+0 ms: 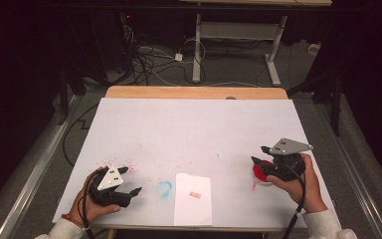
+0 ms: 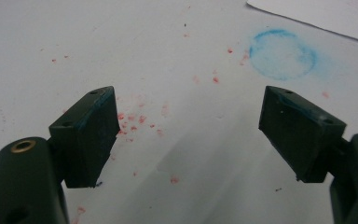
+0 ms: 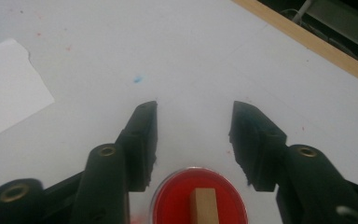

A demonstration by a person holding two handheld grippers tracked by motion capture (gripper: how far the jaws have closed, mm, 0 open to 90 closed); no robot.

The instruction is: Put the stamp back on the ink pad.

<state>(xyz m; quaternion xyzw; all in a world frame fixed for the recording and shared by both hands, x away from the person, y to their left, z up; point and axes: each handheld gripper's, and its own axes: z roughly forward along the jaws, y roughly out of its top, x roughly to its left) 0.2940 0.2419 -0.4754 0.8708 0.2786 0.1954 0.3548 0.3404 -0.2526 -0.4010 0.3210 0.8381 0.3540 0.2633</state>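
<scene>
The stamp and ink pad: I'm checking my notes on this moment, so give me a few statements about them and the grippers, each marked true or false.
1. A wooden stamp stands in the red ink pad. True.
2. The right gripper is clamped on the stamp. False: its jaws stand apart above it, nothing between the pads.
3. The paper sheet carries a red stamp mark. True.
4. The left gripper holds the paper. False: its jaws are open over the bare table.
5. The blue ring mark lies on the paper. False: it is on the table, left of the sheet.
</scene>
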